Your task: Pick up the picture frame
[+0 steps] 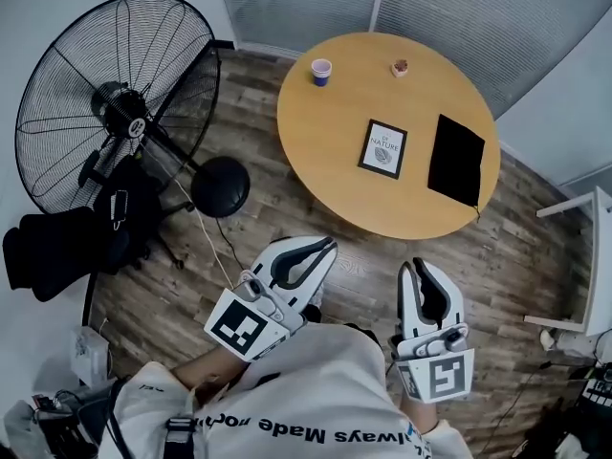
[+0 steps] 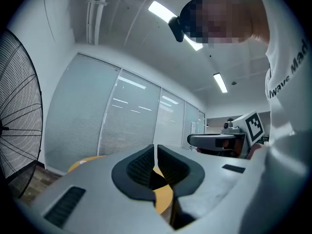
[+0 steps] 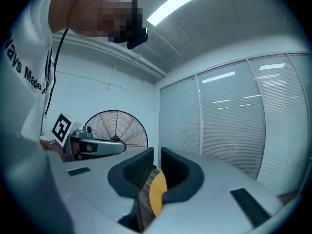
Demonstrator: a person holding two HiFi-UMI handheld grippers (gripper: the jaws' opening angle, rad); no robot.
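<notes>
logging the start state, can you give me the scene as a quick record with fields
picture frame: flat on the round table, nothing touching it
also on table: black cloth right of the frame; cup and small object near the far edge
left gripper: fingers together, empty, short of the table
right gripper: fingers together, empty, short of the table
floor: large fan, left

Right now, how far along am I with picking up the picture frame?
Nothing done yet: the picture frame lies flat on the round table, untouched. The left gripper and right gripper are shut and empty near your body. Remaining: reach, grasp, lift.
</notes>
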